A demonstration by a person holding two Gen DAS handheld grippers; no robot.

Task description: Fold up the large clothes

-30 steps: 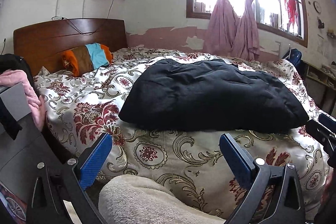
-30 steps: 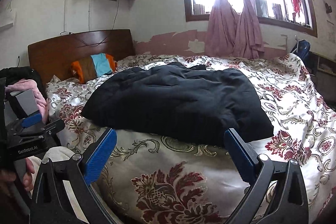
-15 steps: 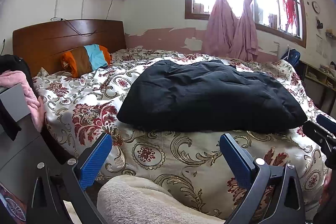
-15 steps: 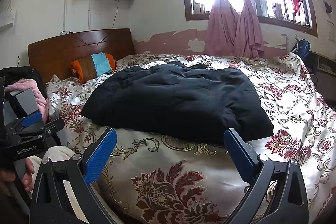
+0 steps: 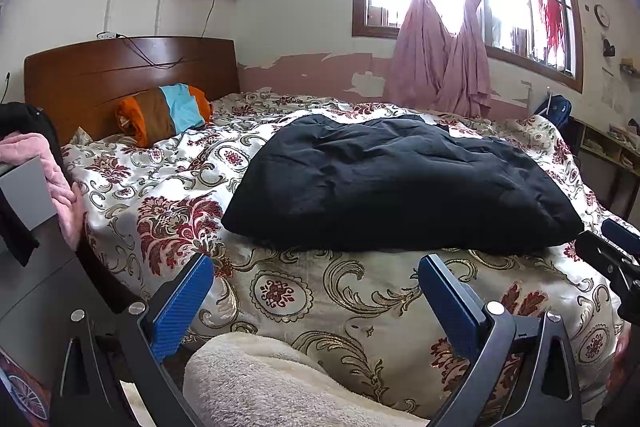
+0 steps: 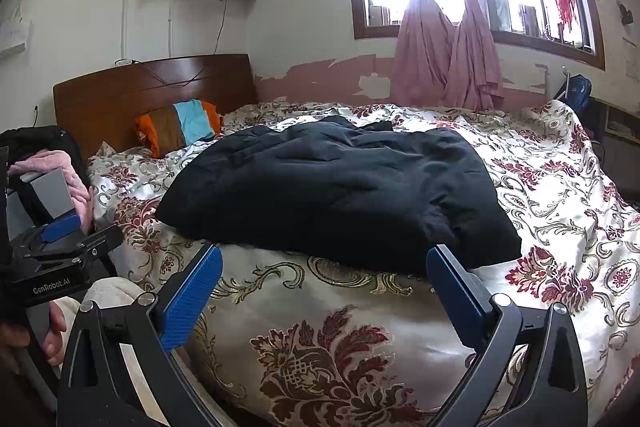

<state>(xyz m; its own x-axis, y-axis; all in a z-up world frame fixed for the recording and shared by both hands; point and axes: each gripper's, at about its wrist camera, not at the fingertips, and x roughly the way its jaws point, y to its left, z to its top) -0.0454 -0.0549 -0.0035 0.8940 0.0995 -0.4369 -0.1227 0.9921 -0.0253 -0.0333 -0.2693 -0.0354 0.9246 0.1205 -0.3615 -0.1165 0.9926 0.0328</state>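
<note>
A large black garment (image 5: 392,183) (image 6: 340,195) lies spread and rumpled on the floral bedspread (image 5: 168,187) (image 6: 560,187), its near hem close to the bed's front edge. My left gripper (image 5: 316,291) is open with nothing between its blue pads, held off the bed's near edge, short of the garment's left part. My right gripper (image 6: 324,283) is also open and empty, just short of the hem on the garment's right side. The left gripper's body (image 6: 52,259) shows at the left of the right wrist view, with a hand under it.
A striped orange, brown and blue pillow (image 5: 164,113) leans on the wooden headboard (image 5: 120,71). Pink and black clothes (image 5: 44,167) hang over a grey cabinet at the left. A cream fleece (image 5: 280,383) lies below the left gripper. Pink curtains (image 5: 440,59) hang at the window.
Both views have shifted only slightly; the garment sits a little lower in frame. Both grippers stay open and empty.
</note>
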